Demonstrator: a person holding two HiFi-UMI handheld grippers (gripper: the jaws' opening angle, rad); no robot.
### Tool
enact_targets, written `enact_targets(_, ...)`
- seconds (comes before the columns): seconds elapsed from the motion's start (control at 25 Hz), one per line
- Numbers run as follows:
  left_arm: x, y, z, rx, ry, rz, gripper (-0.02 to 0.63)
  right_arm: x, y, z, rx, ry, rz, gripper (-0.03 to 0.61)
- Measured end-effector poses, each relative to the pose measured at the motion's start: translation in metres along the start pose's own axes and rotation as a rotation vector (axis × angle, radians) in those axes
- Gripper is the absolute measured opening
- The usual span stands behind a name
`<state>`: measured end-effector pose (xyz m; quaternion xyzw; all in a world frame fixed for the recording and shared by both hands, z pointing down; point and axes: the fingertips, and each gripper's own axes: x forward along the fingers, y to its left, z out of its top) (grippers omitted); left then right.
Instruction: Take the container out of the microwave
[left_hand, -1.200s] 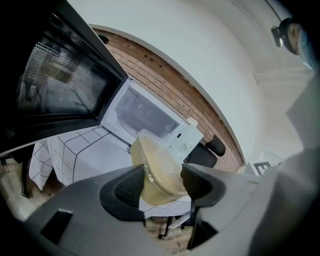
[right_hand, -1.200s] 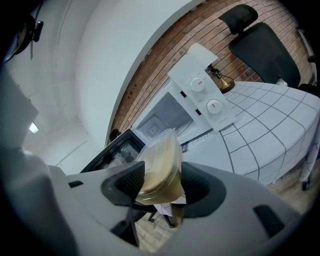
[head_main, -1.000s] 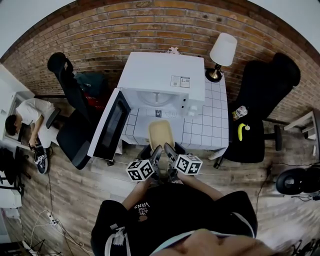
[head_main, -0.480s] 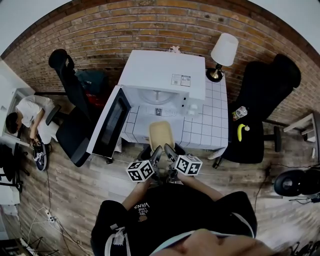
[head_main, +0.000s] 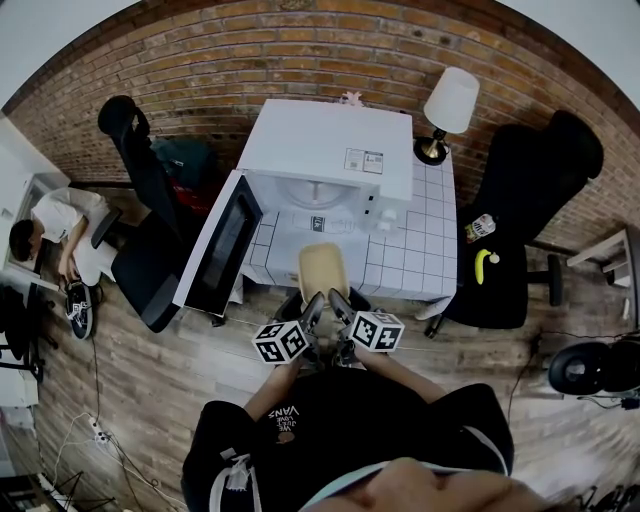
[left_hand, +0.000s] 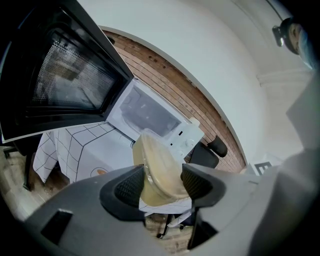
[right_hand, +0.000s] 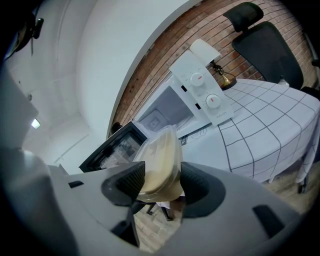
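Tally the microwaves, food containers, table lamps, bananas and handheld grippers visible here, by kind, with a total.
White microwave oven, door open: 1
Beige translucent plastic container, clamped in both grippers' fingers: 1
White-shaded table lamp: 1
Yellow banana on the black office chair: 1
Handheld grippers: 2, left gripper and right gripper
Total: 6

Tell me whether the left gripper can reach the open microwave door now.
Probably not yet. The left gripper has its fingers clamped on the container, which the right gripper also grips. The way to the microwave door looks free, but it must let go first.
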<state>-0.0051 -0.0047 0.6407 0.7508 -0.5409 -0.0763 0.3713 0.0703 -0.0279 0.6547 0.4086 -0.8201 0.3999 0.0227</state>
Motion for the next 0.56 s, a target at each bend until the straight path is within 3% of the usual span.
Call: enact_targets(0.56,0.0067,0.0054,0.0044,-0.004,0.003,0.004,0.247,0.0086,-0.0014,0.0033,-0.004,0.007,0.0,0.216)
